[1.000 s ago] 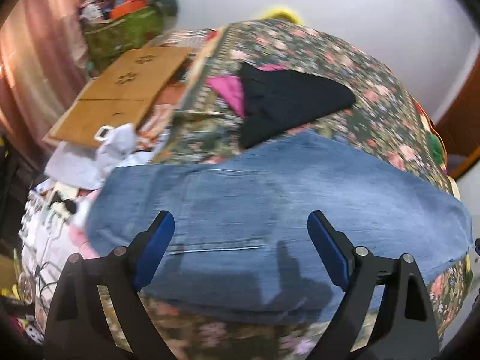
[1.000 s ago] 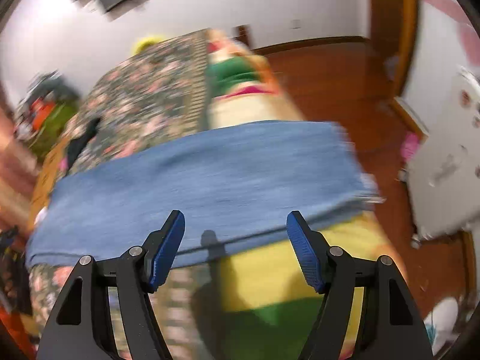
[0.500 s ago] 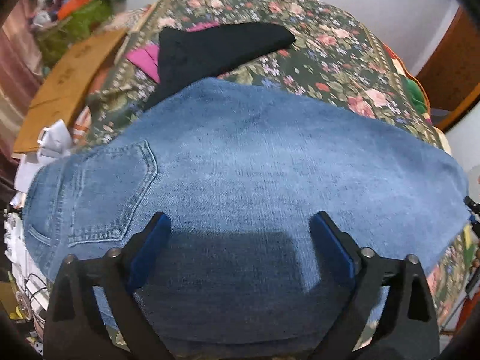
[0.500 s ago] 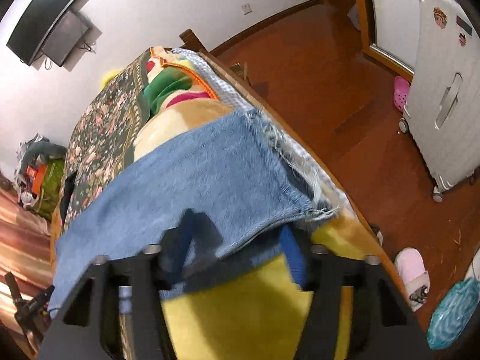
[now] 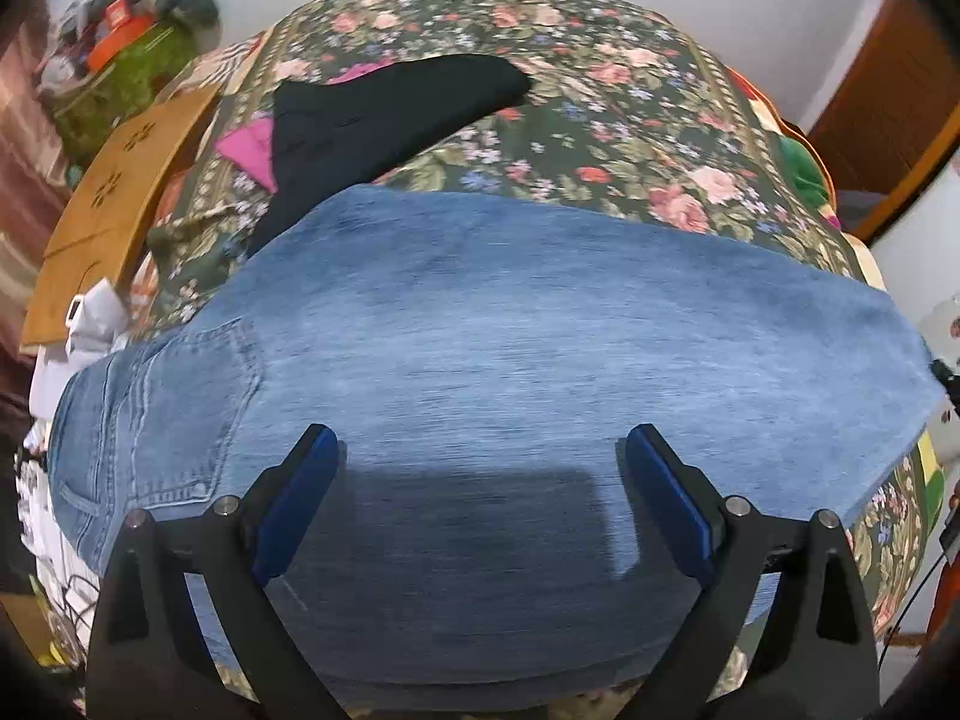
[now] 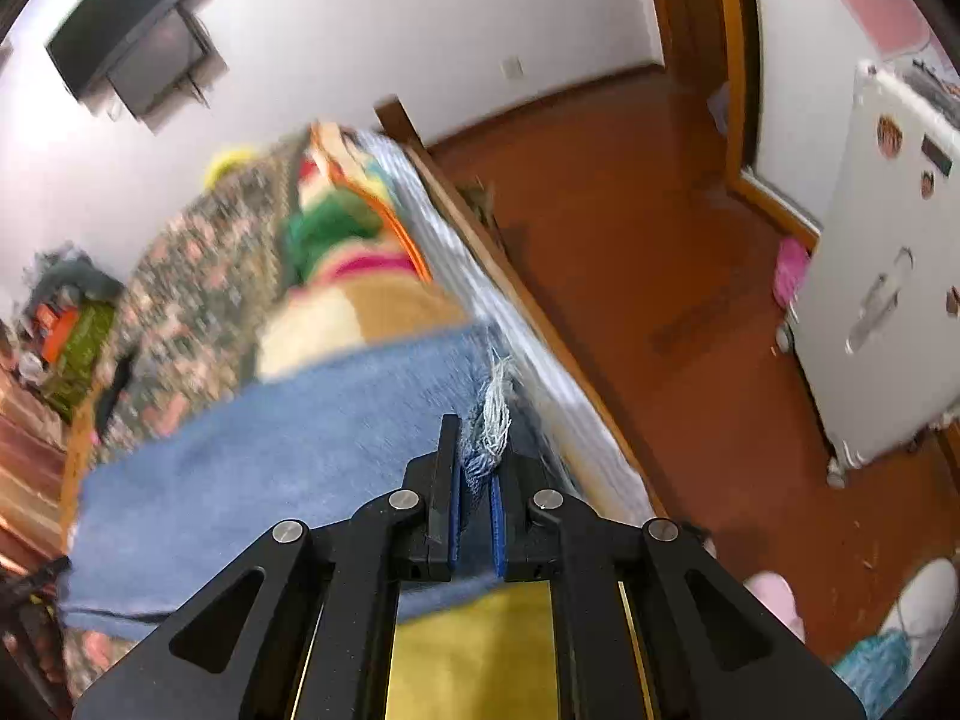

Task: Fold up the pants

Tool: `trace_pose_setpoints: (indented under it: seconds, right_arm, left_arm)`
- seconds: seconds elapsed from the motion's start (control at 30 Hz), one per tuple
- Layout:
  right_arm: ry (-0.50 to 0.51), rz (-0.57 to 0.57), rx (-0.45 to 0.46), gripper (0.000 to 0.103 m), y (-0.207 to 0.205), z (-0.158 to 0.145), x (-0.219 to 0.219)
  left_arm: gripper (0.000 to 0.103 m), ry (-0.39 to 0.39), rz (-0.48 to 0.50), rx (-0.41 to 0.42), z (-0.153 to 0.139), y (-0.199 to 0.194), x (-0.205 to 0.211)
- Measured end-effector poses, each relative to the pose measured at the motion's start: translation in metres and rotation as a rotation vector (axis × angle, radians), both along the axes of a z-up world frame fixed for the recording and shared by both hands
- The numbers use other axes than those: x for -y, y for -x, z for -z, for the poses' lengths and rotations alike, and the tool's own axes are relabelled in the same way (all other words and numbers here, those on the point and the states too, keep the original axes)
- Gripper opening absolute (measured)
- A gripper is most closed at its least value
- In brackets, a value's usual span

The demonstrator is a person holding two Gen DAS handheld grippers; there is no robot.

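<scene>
Jeans (image 5: 510,324) lie flat across the bed (image 5: 600,102). Left gripper (image 5: 480,468) hangs over them, jaws wide. Right gripper (image 6: 477,468) is clamped on their frayed hem (image 6: 495,414).

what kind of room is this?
Most likely a home bedroom: jeans lie on a bed with a floral cover, a TV hangs on the wall, and slippers sit on the wood floor.

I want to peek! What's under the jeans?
The jeans lie on a flowery bedspread and partly cover a black garment. Anything else beneath them is hidden.
</scene>
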State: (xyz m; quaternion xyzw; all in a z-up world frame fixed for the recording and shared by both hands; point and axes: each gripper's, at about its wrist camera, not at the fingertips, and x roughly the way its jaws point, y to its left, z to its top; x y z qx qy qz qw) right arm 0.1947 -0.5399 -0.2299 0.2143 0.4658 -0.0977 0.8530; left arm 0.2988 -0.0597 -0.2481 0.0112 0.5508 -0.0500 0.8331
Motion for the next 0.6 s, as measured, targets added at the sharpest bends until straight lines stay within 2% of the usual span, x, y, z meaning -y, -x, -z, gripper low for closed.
trace_pose_setpoints:
  seconds: [0.03,0.13,0.23,0.27,0.3,0.4,0.5,0.6]
  right_arm:
    - [0.019,0.002,-0.020,0.007,0.002,0.004,-0.001]
    - [0.045,0.058,-0.051,0.017,0.013,0.002,0.003]
    - [-0.037,0.072,-0.036,0.019,0.025,-0.009,0.009]
    - [-0.073,0.072,-0.030,0.029,0.029,-0.014,0.009]
    - [-0.103,0.069,-0.020,0.044,0.034,-0.019,0.007]
    - [-0.119,0.053,0.029,0.068,0.043,-0.036,-0.010]
    - [-0.184,0.025,0.055,0.071,0.045,-0.040,-0.031]
    - [-0.271,0.004,0.050,0.072,0.042,-0.030,-0.051]
  left_arm:
    - [0.097,-0.004,0.012,0.000,0.000,0.001,0.004]
    - [0.097,-0.009,0.043,-0.001,0.001,0.002,0.015]
    - [0.098,-0.020,0.064,0.009,0.002,0.004,0.024]
    - [0.097,-0.021,0.069,0.011,0.002,0.004,0.027]
    - [0.098,-0.017,0.072,0.011,0.003,0.004,0.028]
    - [0.098,0.004,0.073,0.006,0.006,0.002,0.034]
    - [0.100,-0.001,0.074,0.016,0.007,0.003,0.039]
    - [0.100,-0.014,0.083,0.030,0.007,0.005,0.042]
